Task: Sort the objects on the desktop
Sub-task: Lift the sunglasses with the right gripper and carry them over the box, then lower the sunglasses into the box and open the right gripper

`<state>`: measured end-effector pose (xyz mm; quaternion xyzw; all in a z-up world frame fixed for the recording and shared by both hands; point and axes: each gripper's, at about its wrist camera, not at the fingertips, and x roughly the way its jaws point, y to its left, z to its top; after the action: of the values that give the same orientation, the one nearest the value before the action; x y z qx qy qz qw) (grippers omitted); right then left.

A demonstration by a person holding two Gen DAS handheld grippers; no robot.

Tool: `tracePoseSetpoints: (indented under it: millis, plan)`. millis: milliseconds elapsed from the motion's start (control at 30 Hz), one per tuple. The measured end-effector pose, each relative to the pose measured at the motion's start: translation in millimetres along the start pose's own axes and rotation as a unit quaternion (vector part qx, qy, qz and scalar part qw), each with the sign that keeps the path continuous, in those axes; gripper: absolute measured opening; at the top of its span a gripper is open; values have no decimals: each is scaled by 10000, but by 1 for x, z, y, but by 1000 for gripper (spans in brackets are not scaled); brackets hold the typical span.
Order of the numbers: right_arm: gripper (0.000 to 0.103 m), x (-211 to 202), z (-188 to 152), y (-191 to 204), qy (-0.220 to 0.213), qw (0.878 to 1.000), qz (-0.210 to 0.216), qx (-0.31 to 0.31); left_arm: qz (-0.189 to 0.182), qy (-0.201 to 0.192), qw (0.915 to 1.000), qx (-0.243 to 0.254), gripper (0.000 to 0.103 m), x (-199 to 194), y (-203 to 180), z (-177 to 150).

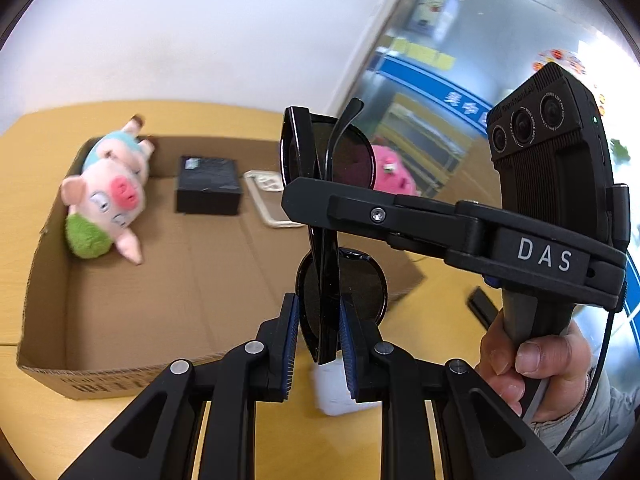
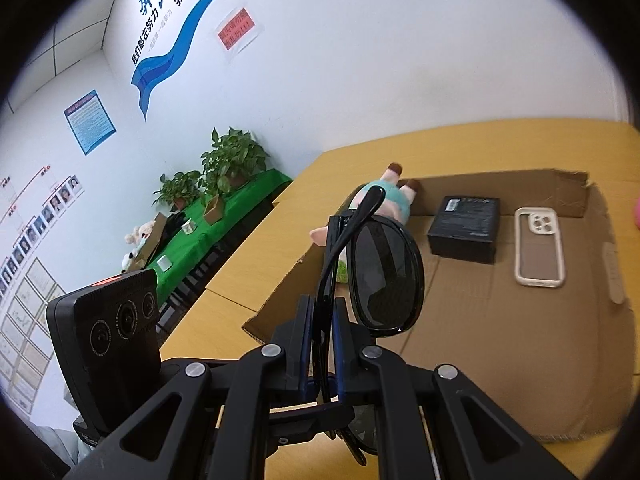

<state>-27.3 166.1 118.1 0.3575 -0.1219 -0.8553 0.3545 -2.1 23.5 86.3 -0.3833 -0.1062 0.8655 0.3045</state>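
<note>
Above the open brown cardboard box [image 1: 120,320], both grippers pinch the folded black sunglasses [image 1: 326,280] (left gripper [image 1: 319,350] low, right gripper [image 2: 321,344] higher); a plush pig [image 1: 108,196] lies inside, near its far-left corner.

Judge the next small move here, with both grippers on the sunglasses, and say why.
Probably carry the sunglasses on over the box toward its bare floor, then lower. Both the left gripper and the right gripper are shut on the folded frame, held in the air. The pig, black case and phone case already lie inside, with free cardboard nearer the grippers.
</note>
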Motion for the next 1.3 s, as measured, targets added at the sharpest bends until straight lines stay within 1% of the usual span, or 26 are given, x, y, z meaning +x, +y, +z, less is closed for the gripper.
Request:
tracePoseSetpoints:
  millis: [200,233,267,300,367,500,600,833,900,1100,1300]
  plan:
    - [8,57,13,-25,431,9982,295,303,335,245,9984,-379,19,21,47,12]
    - [8,65,16,-29,487,9974,372,379,374,268,9981,-415,8,22,51,13]
    - [9,72,18,-32,553,9965,447,445,314,340,9978,-482,8,25,59,16]
    - [9,82,20,-37,659,9945,572,577,308,394,9974,-526,5,28,63,17]
    - [9,97,22,-47,777,9918,634,796,660,540,9957,-354,5,35,67,20]
    - [9,122,16,-64,937,9862,735,1150,735,837,9920,-599,5,51,89,19]
    - [9,133,9,-74,1067,9815,761,1397,759,972,9901,-672,5,58,97,14]
    - [9,144,-2,-84,1293,9755,587,1679,628,1200,9868,-891,5,68,107,6]
    - [9,147,-1,-83,1393,9756,424,1642,559,1264,9854,-996,4,70,110,5]
    - [11,161,-3,-86,1765,9682,20,1774,553,1404,9826,-1087,4,72,112,4]
    - [13,165,-7,-87,1893,9644,-87,1847,557,1476,9808,-1143,4,72,112,2]
